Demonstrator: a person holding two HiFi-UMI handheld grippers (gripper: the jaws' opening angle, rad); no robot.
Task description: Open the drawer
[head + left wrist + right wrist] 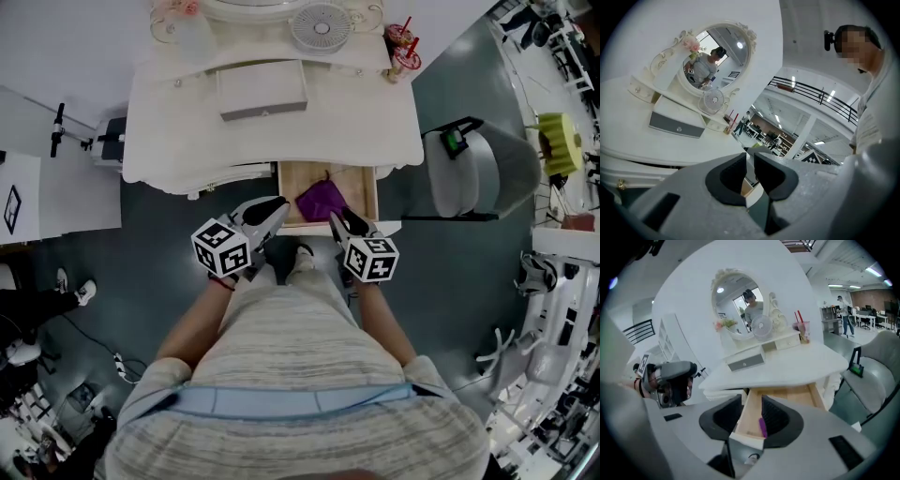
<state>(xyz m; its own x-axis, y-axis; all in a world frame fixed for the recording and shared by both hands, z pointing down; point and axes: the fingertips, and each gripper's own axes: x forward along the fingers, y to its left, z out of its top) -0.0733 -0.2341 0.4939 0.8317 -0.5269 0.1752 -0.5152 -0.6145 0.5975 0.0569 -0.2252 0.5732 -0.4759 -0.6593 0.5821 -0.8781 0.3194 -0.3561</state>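
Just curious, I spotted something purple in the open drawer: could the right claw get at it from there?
Probably yes. The drawer is pulled out, the purple thing lies uncovered, and the right claw, open and empty, hangs near the drawer's front edge.

No words or numbers to read here, only coded patterns.
We are scanning every surface and finding no letter, digit or brand name that we can make out. What we are picking up instead are black-and-white square markers. They are showing on the left cube [221, 247] of the left gripper [274, 208] and on the right cube [371, 259] of the right gripper [336, 218]. A black diamond outline is sitting on the white panel [56, 202] at the left edge. The cup with red straws [403, 49] on the dressing table [356, 122] is carrying some pattern, too small for us to read.
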